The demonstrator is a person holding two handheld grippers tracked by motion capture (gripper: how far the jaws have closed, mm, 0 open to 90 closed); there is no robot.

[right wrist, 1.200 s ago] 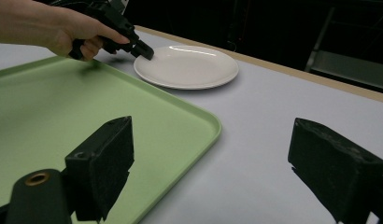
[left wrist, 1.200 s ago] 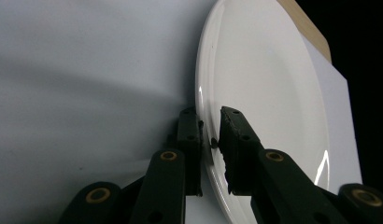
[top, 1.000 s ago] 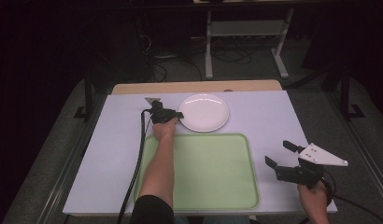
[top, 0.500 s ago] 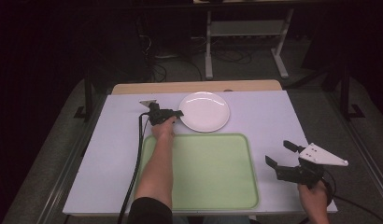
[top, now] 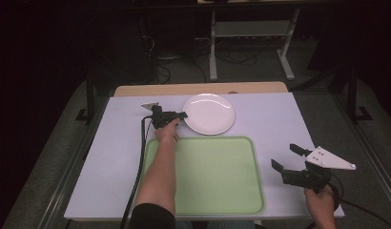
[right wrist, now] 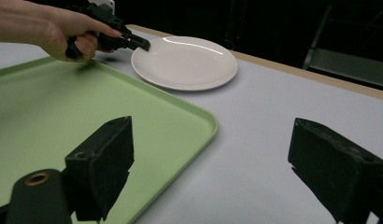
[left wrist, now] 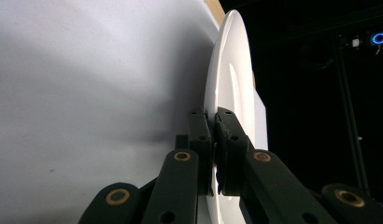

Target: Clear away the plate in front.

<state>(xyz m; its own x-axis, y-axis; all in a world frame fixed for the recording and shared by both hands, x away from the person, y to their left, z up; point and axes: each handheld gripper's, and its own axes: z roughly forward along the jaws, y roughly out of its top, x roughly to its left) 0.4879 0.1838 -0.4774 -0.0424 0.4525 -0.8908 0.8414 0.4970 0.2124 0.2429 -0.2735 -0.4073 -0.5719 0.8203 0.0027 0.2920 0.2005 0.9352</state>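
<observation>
Here, round glossy white plate (top: 209, 113)

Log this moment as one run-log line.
left claw: shut on plate rim | right claw: open, beside tray | plate: on table

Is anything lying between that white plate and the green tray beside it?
Nothing visible: the plate, pinched at its rim by the left gripper, sits just beyond the tray, whose surface is bare.

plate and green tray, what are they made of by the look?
Plate: likely glazed ceramic, maybe melamine; glossy white, sharp highlight along the rim. Tray: probably moulded plastic; matte pale green, rounded corners, raised lip, no glare.
</observation>
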